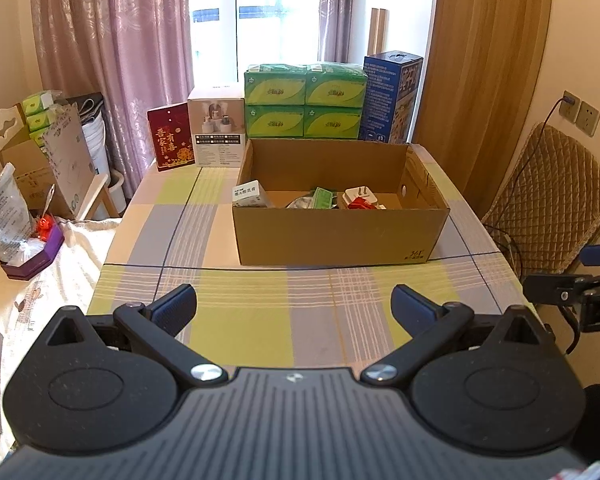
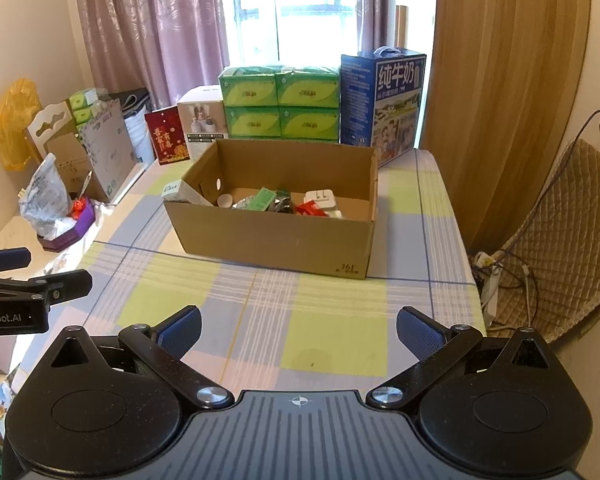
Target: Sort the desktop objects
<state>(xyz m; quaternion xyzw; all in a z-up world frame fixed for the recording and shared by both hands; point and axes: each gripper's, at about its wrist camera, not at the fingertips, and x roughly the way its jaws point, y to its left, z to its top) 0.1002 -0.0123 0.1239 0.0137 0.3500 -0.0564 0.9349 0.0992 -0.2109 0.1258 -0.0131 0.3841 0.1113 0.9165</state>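
Note:
An open cardboard box [image 1: 340, 232] [image 2: 276, 236] stands in the middle of the checked tablecloth. Inside it lie a small white carton [image 1: 249, 194] [image 2: 180, 191], a green packet [image 1: 323, 197] [image 2: 262, 199], a white plug adapter [image 1: 360, 194] [image 2: 320, 197] and a red item [image 1: 360, 204] [image 2: 312, 209]. My left gripper [image 1: 294, 306] hovers open above the near part of the table, well short of the box, holding nothing. My right gripper [image 2: 298, 330] is also open and empty, at a similar distance. Each gripper shows at the edge of the other's view.
Behind the box stand green tissue packs [image 1: 304, 100] [image 2: 280, 102], a blue milk carton [image 1: 392, 96] [image 2: 384, 100], a white product box [image 1: 217, 130] and a red card [image 1: 169, 140]. Bags and cartons [image 1: 16, 208] crowd the left side. A quilted chair [image 1: 552, 196] stands right.

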